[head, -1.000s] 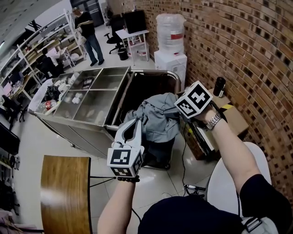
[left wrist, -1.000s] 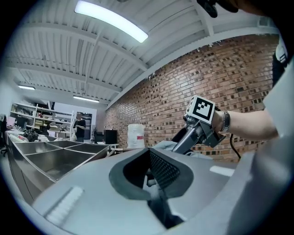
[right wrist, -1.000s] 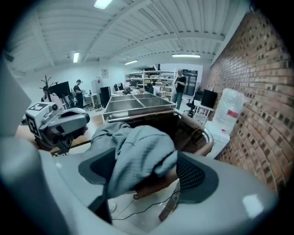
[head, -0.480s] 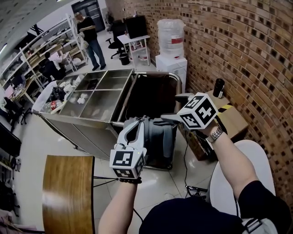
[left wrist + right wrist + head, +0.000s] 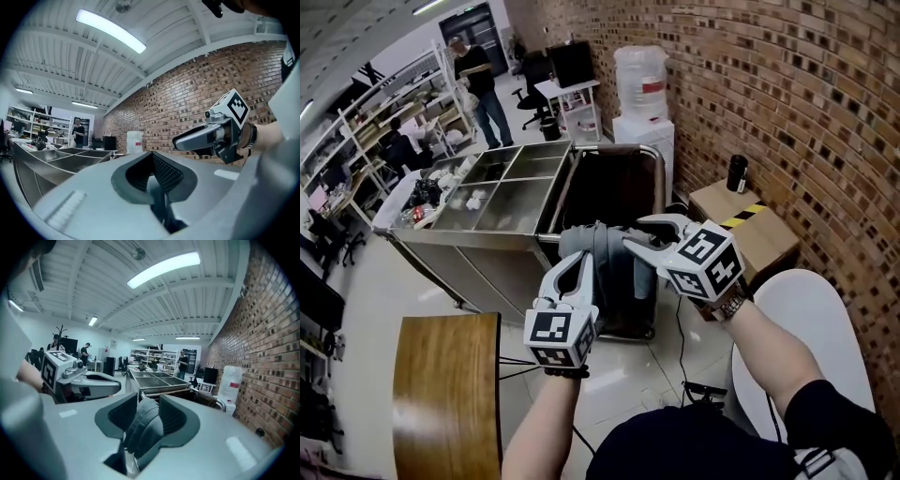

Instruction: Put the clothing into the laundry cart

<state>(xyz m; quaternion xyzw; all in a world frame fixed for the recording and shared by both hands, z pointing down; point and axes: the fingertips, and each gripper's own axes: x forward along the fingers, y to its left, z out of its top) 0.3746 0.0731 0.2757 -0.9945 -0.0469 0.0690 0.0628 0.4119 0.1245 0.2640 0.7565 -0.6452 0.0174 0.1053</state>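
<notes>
Head view: we hold clothing (image 5: 616,272) hanging at near rim of cart (image 5: 623,150), not yet inside; left gripper (image 5: 579,262) and right gripper (image 5: 636,234) take its top edge.
Soft, light, floppy; bunched folds grip best.
Left gripper view: fingers narrow, pinching thin fold.
Right gripper view: only here we see fingers closing on thick fold.

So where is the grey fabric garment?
Head view centre: grey garment by the dark cart, between left gripper and right gripper, whose jaws are closing on it.
</notes>
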